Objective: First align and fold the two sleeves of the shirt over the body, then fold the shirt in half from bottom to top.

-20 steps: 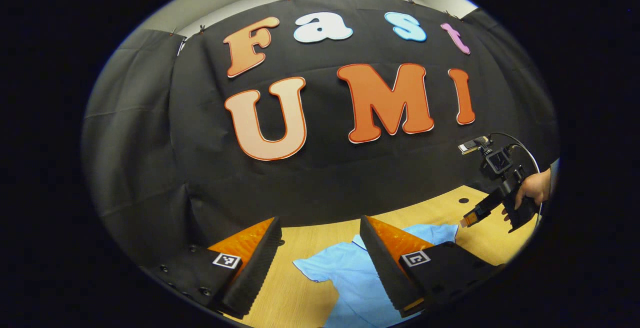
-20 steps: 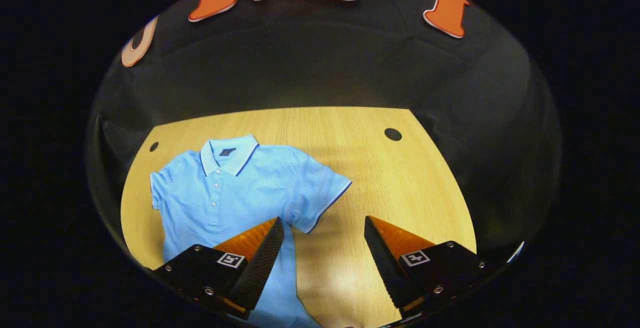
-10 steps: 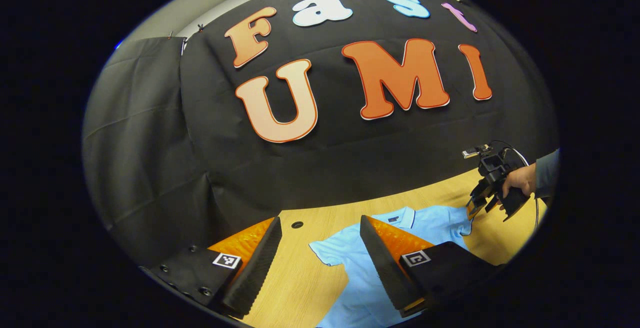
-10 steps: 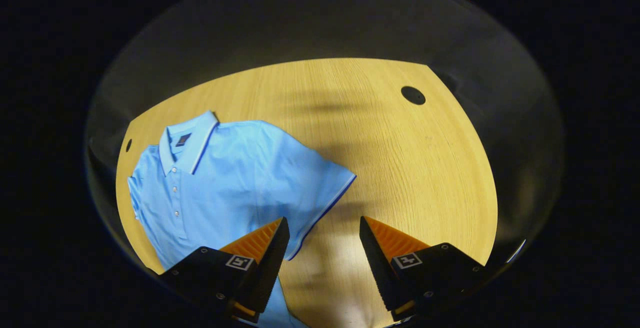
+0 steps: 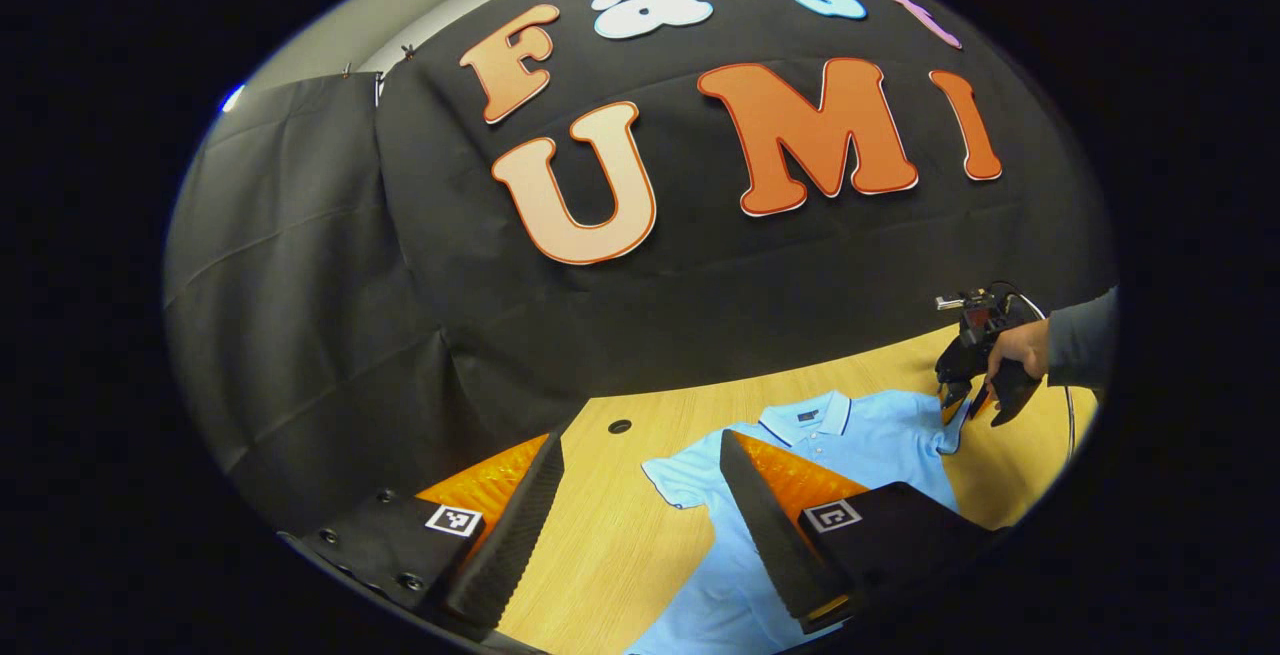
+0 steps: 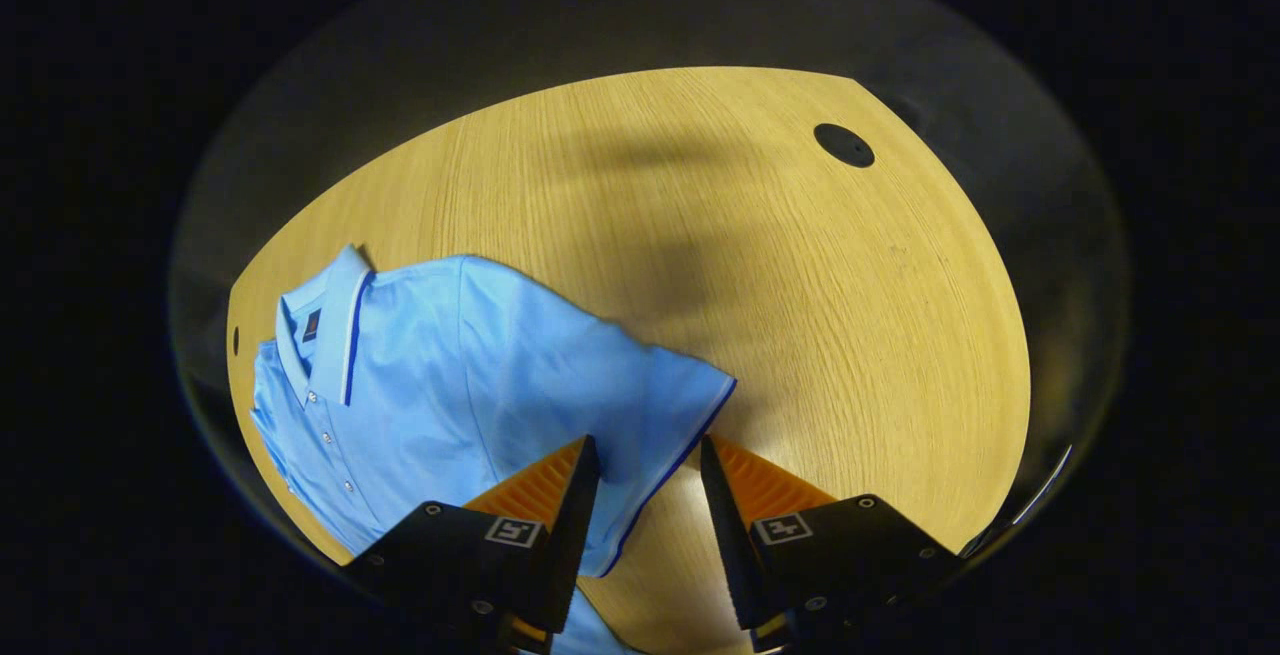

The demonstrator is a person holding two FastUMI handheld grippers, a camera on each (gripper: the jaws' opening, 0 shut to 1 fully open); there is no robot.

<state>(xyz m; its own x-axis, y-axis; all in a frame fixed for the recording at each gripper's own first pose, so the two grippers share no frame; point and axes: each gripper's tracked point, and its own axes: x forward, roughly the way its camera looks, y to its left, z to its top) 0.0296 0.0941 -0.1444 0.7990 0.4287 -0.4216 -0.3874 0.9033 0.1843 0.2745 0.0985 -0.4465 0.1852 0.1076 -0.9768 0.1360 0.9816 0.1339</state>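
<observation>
A light blue polo shirt (image 5: 870, 440) with dark blue trim lies flat, front up, on the wooden table (image 5: 600, 545). My left gripper (image 5: 640, 443) is open above the table's near left part, and the shirt's left sleeve (image 5: 685, 475) lies just beyond its fingers. In the right gripper view the shirt (image 6: 470, 365) fills the lower left. My right gripper (image 6: 648, 447) is open with a narrow gap, low over the hem of the right sleeve (image 6: 680, 400). The hem runs between its fingertips. The left gripper view also shows the right gripper (image 5: 958, 397), held by a hand (image 5: 1018, 347).
The table (image 6: 800, 285) has a round cable hole (image 6: 843, 145) at the far right and another hole (image 5: 620, 426) near the shirt's left shoulder. Black cloth walls close the booth behind and to the left. Bare wood lies right of the sleeve.
My right gripper has come down close to the right sleeve's hem, and its fingers have drawn nearer together. The left gripper has tilted down, bringing more of the shirt into its view.
</observation>
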